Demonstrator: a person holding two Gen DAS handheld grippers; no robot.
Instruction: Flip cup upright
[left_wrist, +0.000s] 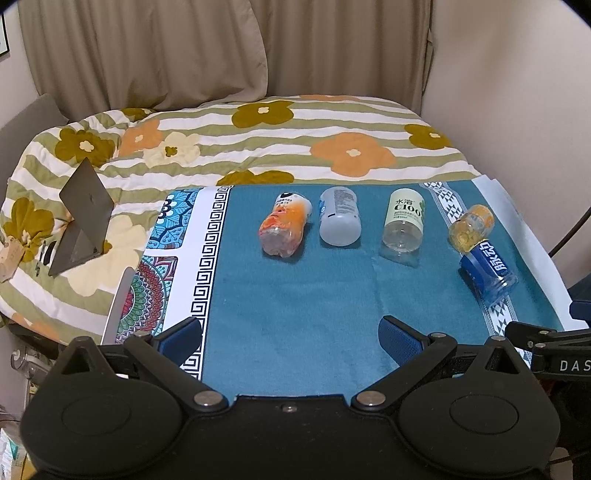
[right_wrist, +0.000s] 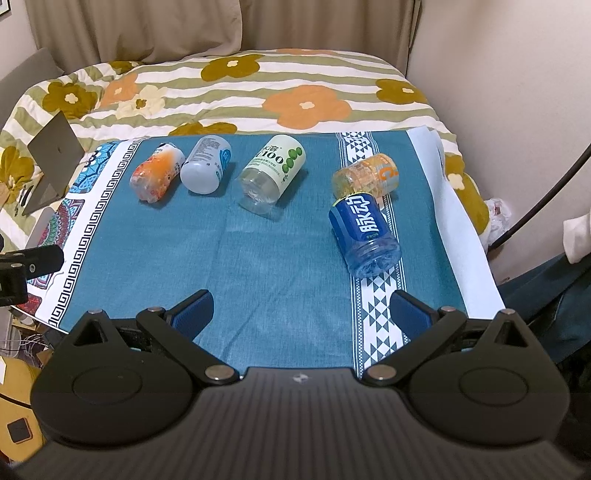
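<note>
Nearest, both grippers, left (left_wrist: 291, 338) and right (right_wrist: 301, 314), hover wide open and empty over the blue cloth (right_wrist: 258, 266). Just ahead-right of the right one lies the blue cup (right_wrist: 364, 234) on its side, long axis running away from it, touching the yellow cup (right_wrist: 365, 175); three more lie beyond, left

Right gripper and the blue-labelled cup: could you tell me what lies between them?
Only bare teal cloth and its white patterned band separate the open right gripper from the blue-labelled cup, seen in the right wrist view.
</note>
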